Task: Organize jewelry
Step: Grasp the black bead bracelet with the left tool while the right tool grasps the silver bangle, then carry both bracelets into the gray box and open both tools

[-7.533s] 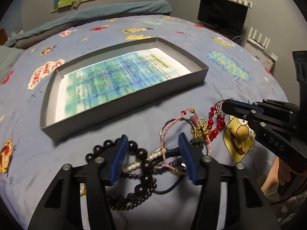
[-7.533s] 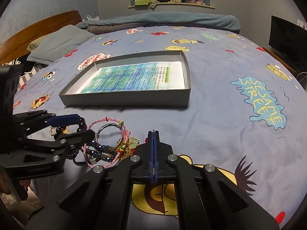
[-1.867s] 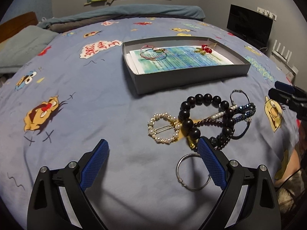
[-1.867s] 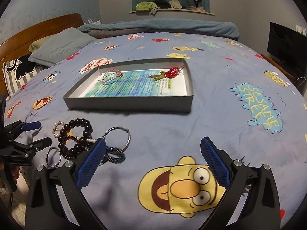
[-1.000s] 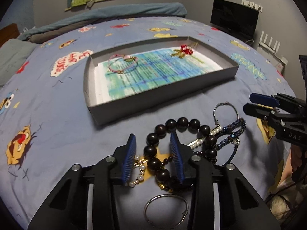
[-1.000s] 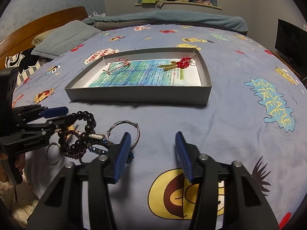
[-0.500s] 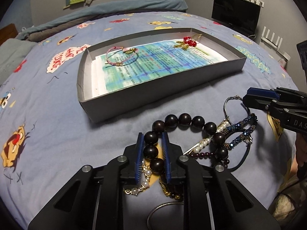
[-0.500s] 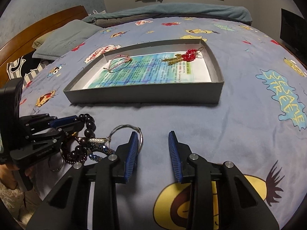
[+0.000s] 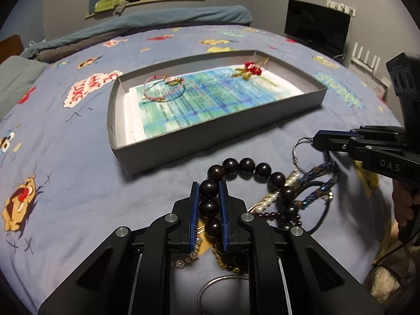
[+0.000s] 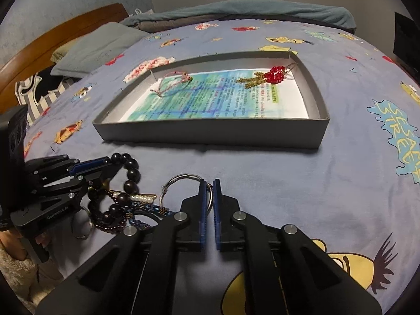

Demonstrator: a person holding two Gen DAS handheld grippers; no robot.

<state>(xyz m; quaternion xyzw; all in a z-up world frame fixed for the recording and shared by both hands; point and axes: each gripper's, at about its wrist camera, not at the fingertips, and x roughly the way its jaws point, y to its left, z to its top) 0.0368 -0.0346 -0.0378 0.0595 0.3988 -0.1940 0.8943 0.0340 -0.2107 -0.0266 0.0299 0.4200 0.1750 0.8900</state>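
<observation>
Left gripper (image 9: 209,202) first: its jaws have just been closing and now pinch the dark bead bracelet (image 9: 246,166), two beads of the strand caught between the blue pads. From there the bracelet arcs away toward one o'clock over the tangled heap on the bedspread (image 9: 65,183): a pearl strand (image 9: 267,200), a blue beaded bracelet (image 9: 319,181), and a plain metal ring (image 9: 223,288) lying at six o'clock under the gripper's frame.

Over to the right gripper (image 10: 209,204): jaws have just been closing too, now nearly together on the thin silver hoop (image 10: 183,183), whose wire runs between the pads while the loop spreads out toward eleven o'clock. In the left wrist view that same gripper comes in from three o'clock, its tips on the hoop's rim.

Farther out, at twelve o'clock from both grippers, sits the grey shallow box (image 9: 210,141) with a printed blue-green sheet (image 9: 210,97) on its floor. Inside it, a pink cord bracelet (image 9: 162,89) lies at the left end, and a red bead and gold piece (image 9: 250,69) lies at the far right corner. Beyond the box, at the bed's far edge, a rolled teal blanket (image 9: 170,18).
</observation>
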